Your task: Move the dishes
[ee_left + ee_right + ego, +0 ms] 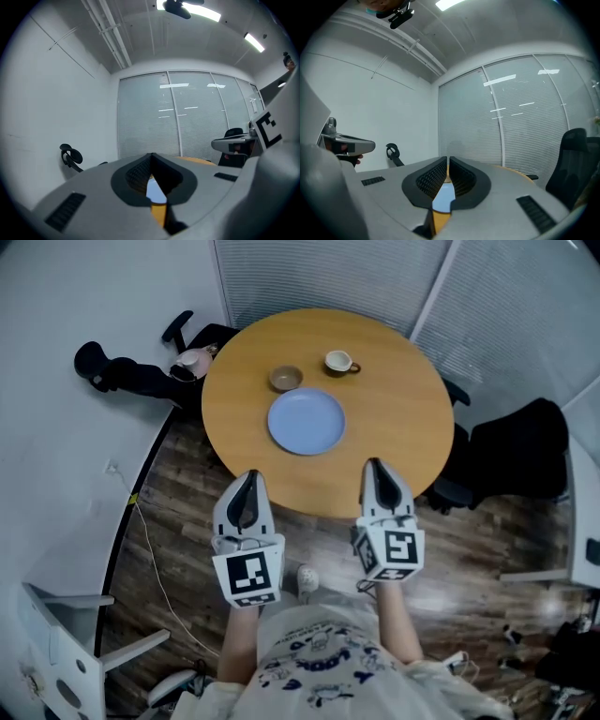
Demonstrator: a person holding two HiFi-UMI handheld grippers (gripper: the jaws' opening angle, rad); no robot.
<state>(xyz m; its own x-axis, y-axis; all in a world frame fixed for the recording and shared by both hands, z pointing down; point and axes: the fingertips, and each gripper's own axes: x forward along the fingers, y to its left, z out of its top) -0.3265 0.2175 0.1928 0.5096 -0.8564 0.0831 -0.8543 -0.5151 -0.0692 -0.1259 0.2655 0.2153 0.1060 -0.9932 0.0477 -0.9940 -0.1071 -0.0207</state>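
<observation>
On the round wooden table [403, 418] lie a light blue plate [306, 421], a small brown bowl [286, 379] behind it, and a white cup [338, 362] with a brown handle to the bowl's right. My left gripper [249, 474] hovers off the table's near edge, shut and empty. My right gripper [374, 463] is level with it over the near edge, also shut on nothing. A sliver of the plate [157, 193] shows through the left gripper [151, 157] jaws. The same plate [443, 197] shows below the right gripper [448, 161].
A black office chair [511, 451] stands at the table's right. Another black chair [131, 371] with a pink thing [192, 362] on it is at the far left. A white chair [66, 643] sits at the lower left. A cable [155, 568] runs over the wooden floor. Blinds line the back wall.
</observation>
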